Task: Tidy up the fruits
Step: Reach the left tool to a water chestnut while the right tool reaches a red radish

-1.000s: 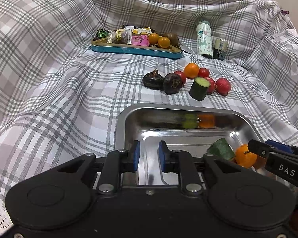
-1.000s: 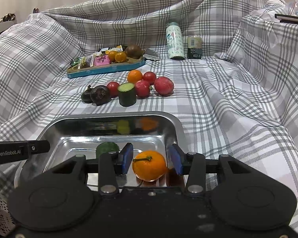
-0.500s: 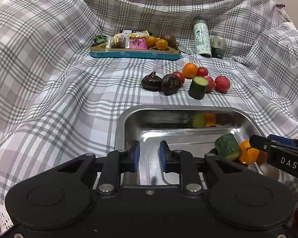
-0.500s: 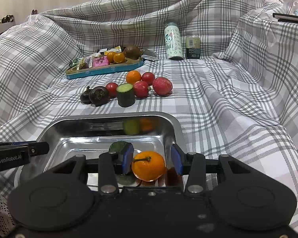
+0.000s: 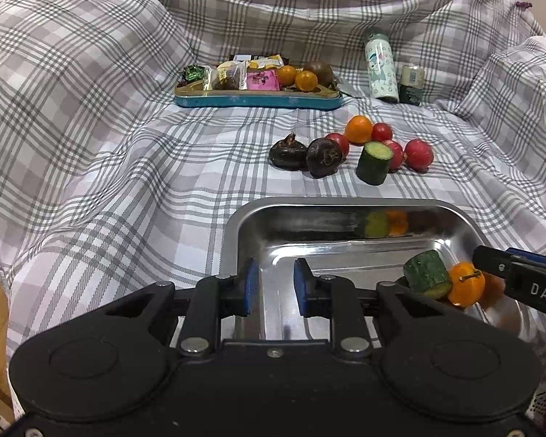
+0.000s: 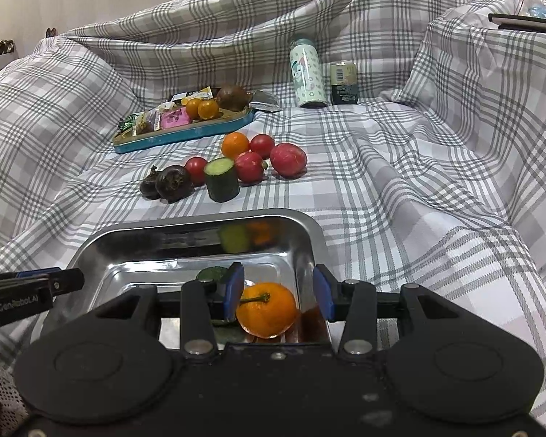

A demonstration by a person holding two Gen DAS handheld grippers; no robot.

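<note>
Sitting low in the right wrist view, the right gripper has its jaws apart w/ an orange fruit between the blue pads, gap visible on the right side, so it's not clamped; looks like a drop-off into the steel tray, though whether the left pad touches the fruit I can't tell. A cucumber piece lies just beside that fruit at the tray's lower-right in the left wrist view, touching or nearly so. The left gripper hangs over the tray's near-left edge, jaws apart w/ a narrow gap and nothing between them, prob. parked out of the way. Rest of the fruit is mid-frame on the plaid cloth beyond the tray: two dark fruits, an upright cucumber chunk, an orange, red ones around, bunched together, likely staged for pickup. Blue snack tray sits further back, upper-centre; bottle and small can stand behind, well apart from the job. Judging by this, most of the sorting is left.
</note>
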